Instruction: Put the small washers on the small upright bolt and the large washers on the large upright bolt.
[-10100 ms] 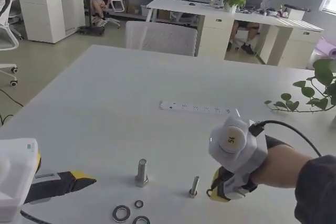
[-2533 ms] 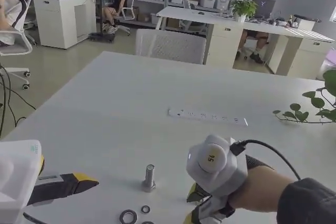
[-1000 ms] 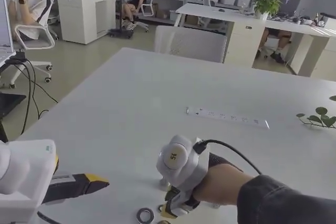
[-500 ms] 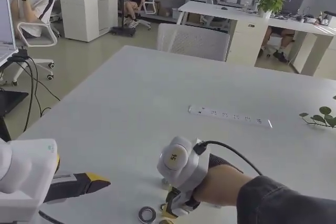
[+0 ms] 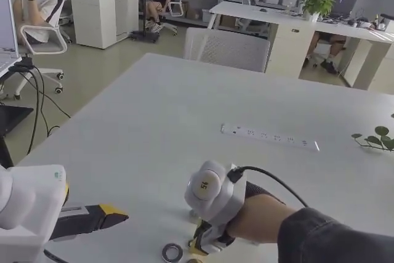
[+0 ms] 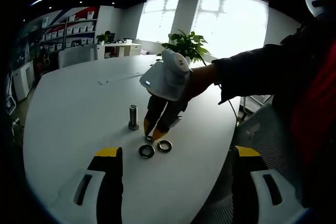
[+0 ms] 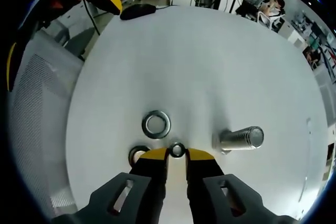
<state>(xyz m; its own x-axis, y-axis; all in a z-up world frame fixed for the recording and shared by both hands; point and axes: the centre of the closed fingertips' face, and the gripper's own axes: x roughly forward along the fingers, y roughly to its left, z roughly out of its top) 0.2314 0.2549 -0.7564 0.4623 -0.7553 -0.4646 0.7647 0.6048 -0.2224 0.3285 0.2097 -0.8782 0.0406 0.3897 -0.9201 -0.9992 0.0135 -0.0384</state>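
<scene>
Unchanged from 0.5 s ago: small washer [image 7: 177, 149] pinched by right hand-held gripper [image 7: 177, 155]; large bolt [image 7: 241, 138] noted at 3 o'clock, large washer [image 7: 156, 124] at 11. Left hand-held gripper [image 6: 176, 153] held spread.

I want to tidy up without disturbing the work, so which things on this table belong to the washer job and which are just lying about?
For the job: large bolt, small washer, large washers, right claw.

Lying about: power strip, plant.
</scene>
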